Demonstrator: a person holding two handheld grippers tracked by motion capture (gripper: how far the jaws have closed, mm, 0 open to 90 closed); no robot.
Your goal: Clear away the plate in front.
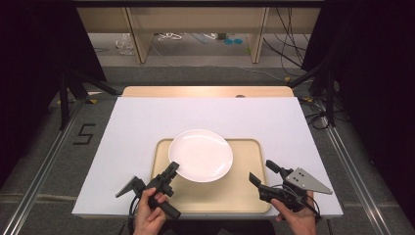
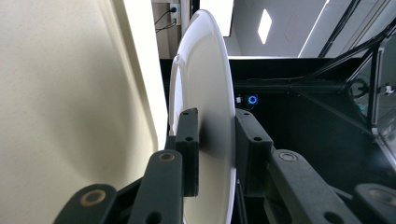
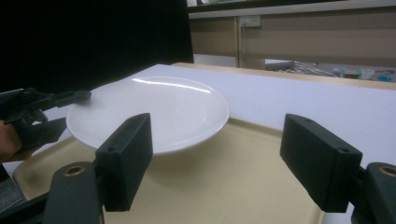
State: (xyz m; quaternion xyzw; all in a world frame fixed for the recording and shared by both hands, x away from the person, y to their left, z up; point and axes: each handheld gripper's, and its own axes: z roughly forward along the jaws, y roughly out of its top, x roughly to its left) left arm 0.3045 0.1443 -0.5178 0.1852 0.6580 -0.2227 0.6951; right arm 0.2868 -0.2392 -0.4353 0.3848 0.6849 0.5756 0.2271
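A round white plate (image 1: 200,154) hangs tilted just over a beige tray (image 1: 244,193) on the white table. My left gripper (image 1: 171,171) is shut on the plate's near-left rim. In the left gripper view the plate (image 2: 205,70) runs edge-on between both pads, with the tray (image 2: 70,116) beside it. In the right gripper view the plate (image 3: 154,107) floats above the tray (image 3: 233,186) and casts a shadow there. My right gripper (image 1: 260,170) stands open over the tray's front right corner, nothing between its jaws (image 3: 219,154).
The white table top (image 1: 147,117) stretches wide around the tray, with a wooden strip at its far edge. Beyond it stand wooden furniture legs and loose cables on the floor. Dark curtains and tripod legs flank both sides.
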